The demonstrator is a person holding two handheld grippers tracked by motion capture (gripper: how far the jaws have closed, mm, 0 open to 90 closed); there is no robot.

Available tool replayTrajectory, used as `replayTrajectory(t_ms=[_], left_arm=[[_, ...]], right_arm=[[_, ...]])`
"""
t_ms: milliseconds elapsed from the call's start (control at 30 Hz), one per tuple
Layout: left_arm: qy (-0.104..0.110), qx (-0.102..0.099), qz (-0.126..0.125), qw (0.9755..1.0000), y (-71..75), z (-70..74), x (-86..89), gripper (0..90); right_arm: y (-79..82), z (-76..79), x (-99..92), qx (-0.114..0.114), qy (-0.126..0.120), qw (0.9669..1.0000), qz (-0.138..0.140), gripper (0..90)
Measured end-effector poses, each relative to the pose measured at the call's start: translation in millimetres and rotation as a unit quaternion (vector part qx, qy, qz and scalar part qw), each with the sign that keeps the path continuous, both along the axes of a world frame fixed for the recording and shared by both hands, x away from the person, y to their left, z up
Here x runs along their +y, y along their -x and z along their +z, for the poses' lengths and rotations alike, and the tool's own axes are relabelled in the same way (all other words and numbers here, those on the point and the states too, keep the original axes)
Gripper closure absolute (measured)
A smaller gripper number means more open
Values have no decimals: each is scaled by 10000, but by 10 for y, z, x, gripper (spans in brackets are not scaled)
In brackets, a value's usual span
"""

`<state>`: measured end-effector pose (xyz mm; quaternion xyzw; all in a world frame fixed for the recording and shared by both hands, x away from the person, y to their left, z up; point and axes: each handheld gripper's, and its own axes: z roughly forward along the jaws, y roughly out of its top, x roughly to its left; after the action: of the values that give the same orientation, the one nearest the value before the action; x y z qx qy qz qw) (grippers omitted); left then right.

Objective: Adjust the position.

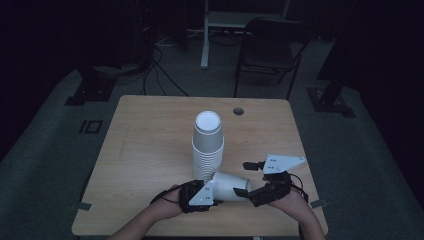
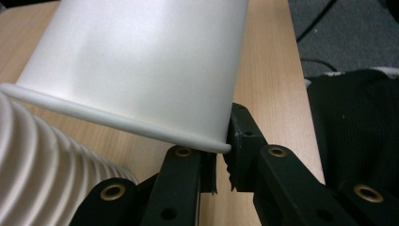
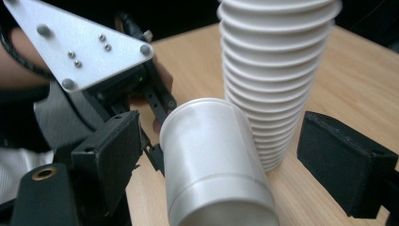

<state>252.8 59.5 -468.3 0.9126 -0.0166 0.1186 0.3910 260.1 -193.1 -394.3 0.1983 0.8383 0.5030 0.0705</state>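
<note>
Holding one white paper cup [image 1: 230,185] on its side, we are keeping it low over the near part of the wooden table [image 1: 150,150], just beside the tall stack of cups [image 1: 207,147]. Our left gripper [image 1: 216,196] is pinching the cup's rolled rim [image 2: 141,128] between its two black jaws, clenched tight on that thin edge. Our right gripper [image 1: 245,178] is reaching in from the other side with its jaws spread wide, one on each side of the cup's closed bottom, and the pads [image 3: 110,153] are not pressing on it. We are judging that this one cup is already off the stack and free. We are thinking the next part is still to do: the right gripper closing on the cup, taking it, and setting it somewhere on the table. The rest of the stack is standing upside down, untouched. We are not finding any name, label or writing on the cups, the grippers or the table.
</note>
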Motion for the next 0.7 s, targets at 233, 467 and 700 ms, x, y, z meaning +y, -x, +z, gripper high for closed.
replayTrajectory(t_ms=[233,467,700], left_arm=[[-285,-81,-50,9995,-6,-28,-13,837],[-396,-72,-44,9992,-29,-19,-4,838],[-429,-93,-94,9990,-33,12,-16,837]], right_arm=[[-33,23,155,81,732,9971,190,152],[-71,45,332,87,1488,9884,301,149],[-96,80,498,160,2435,9684,509,162]])
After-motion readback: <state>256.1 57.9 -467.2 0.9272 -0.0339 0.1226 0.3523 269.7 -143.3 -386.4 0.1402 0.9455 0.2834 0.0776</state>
